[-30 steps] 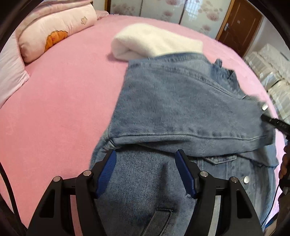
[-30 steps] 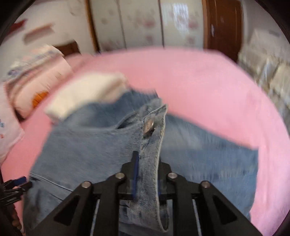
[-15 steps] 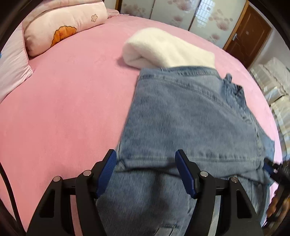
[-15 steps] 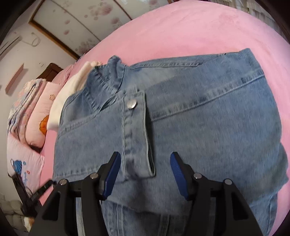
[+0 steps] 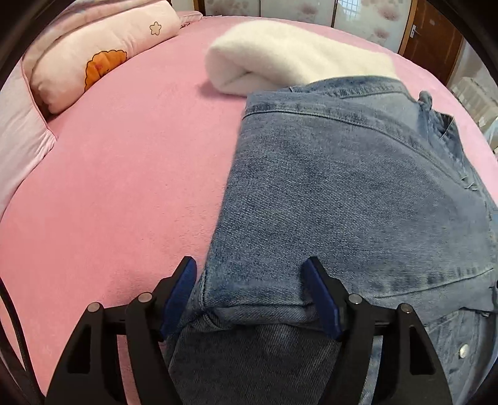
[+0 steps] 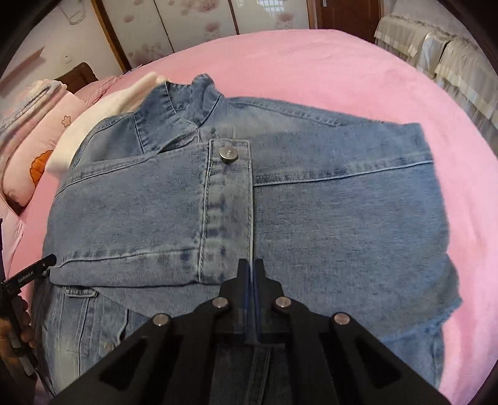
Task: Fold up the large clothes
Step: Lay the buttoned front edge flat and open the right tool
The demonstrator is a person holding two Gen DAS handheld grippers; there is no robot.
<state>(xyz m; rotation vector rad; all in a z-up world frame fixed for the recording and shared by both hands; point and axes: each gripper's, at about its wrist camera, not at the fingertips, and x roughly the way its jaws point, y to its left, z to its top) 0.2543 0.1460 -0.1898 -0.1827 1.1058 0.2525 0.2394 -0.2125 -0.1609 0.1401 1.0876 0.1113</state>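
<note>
A blue denim jacket point(image 5: 358, 199) lies on the pink bed point(image 5: 118, 174), with its sleeves folded across the body. In the right wrist view the jacket point(image 6: 326, 224) shows its collar at the top and a sleeve cuff with a metal button point(image 6: 228, 153) lying across the middle. My left gripper point(image 5: 252, 299) is open, its blue pads either side of the jacket's folded left edge. My right gripper point(image 6: 251, 271) has its jaws closed together just below the cuff's end; no cloth shows between them. The left gripper also shows in the right wrist view point(image 6: 31, 274).
A folded white fleece blanket point(image 5: 295, 62) lies beyond the jacket's collar. A pink pillow point(image 5: 93, 53) with an orange print sits at the far left. Sliding wardrobe doors point(image 6: 193, 28) and a brown door stand behind the bed. Pale bedding point(image 6: 442, 50) is stacked at the right.
My right gripper let go of the sleeve cuff, which now lies flat across the jacket, then closed empty. My left gripper stayed open and moved in over the jacket's folded edge.
</note>
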